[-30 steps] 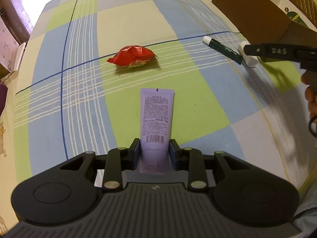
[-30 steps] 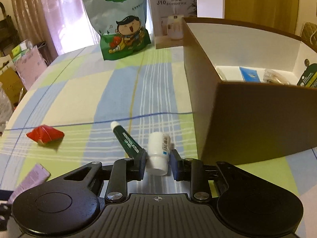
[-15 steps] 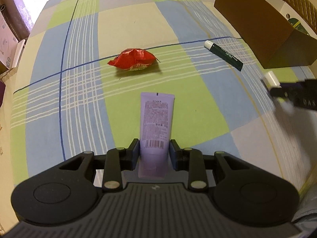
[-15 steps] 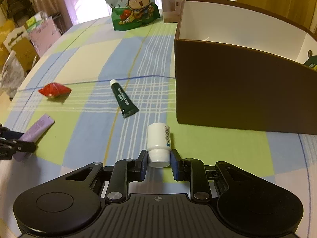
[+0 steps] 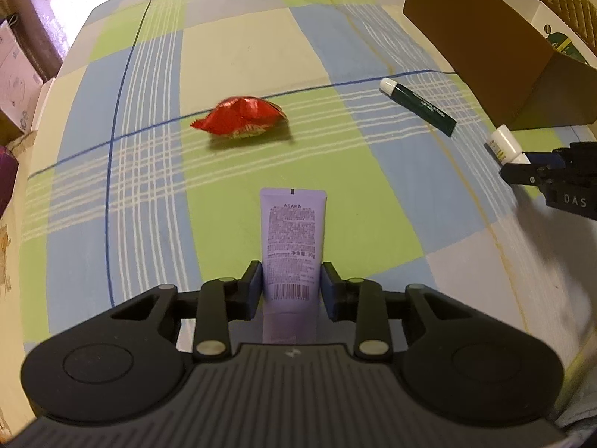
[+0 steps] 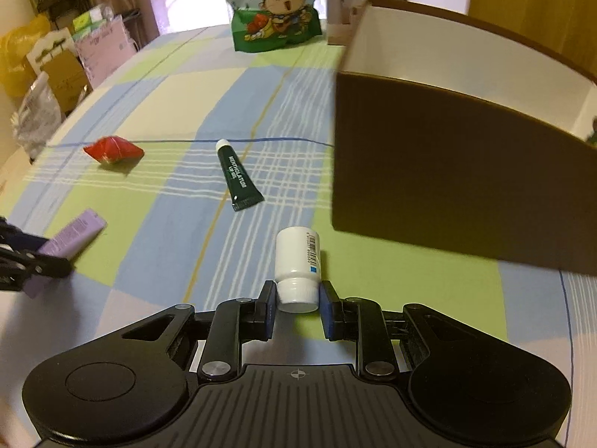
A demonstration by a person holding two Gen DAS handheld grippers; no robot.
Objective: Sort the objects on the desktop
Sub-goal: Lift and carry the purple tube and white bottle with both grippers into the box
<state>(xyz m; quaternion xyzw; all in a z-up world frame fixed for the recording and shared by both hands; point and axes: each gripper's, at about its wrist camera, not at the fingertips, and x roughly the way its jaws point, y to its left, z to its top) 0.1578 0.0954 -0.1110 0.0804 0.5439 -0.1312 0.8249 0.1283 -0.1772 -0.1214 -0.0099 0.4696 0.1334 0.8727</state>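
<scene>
Lower centre of the left wrist view, the left gripper [image 5: 291, 285] is clamped on the lilac plastic tube [image 5: 293, 239] near its cap end, crimped end pointing forward. Above it, mid-frame, the crumpled red foil wrapper [image 5: 238, 116] and dark green tube [image 5: 418, 106] lie loose on the checked tablecloth [image 5: 238, 48]. Over in the right wrist view, the right gripper [image 6: 297, 308] pinches the small white bottle [image 6: 297, 261] by its cap; the brown cardboard box [image 6: 447, 183] at right is probably where it's headed.

On the tablecloth [image 5: 112, 205], a wrapper [image 5: 238, 119] is placed left of a tube [image 5: 418, 106]; a box [image 6: 447, 171] is set to the right, with a bag [image 6: 276, 15] behind
</scene>
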